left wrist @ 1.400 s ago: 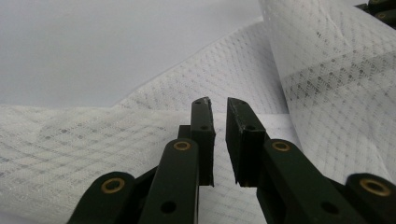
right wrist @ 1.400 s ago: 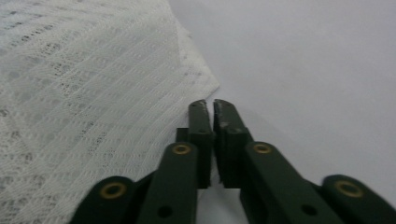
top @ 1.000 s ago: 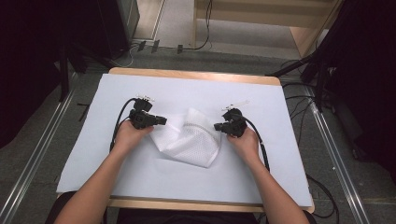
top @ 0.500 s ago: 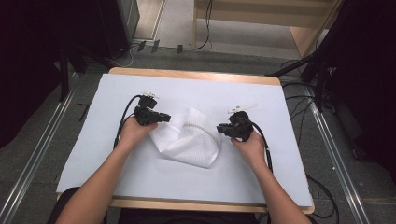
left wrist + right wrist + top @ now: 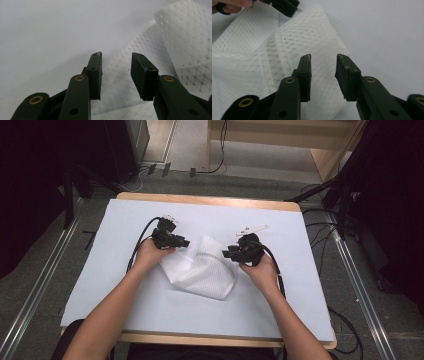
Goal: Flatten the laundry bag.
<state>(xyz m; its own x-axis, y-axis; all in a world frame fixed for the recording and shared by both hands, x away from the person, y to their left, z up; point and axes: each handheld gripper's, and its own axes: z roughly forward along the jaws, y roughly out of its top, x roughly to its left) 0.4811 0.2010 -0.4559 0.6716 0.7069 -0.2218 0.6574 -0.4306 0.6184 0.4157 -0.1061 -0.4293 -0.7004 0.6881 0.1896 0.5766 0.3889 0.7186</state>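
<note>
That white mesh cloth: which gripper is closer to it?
Left, narrowly. The left gripper sits at the white mesh cloth's upper left edge; the right gripper hangs just above its right edge. Both have just opened, empty.

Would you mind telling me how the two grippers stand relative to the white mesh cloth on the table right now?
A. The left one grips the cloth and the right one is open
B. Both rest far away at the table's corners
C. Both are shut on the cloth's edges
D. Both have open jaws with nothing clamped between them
D: the left gripper and the right gripper each show a clear gap between the jaws, with the white mesh cloth lying beyond them unclamped.
</note>
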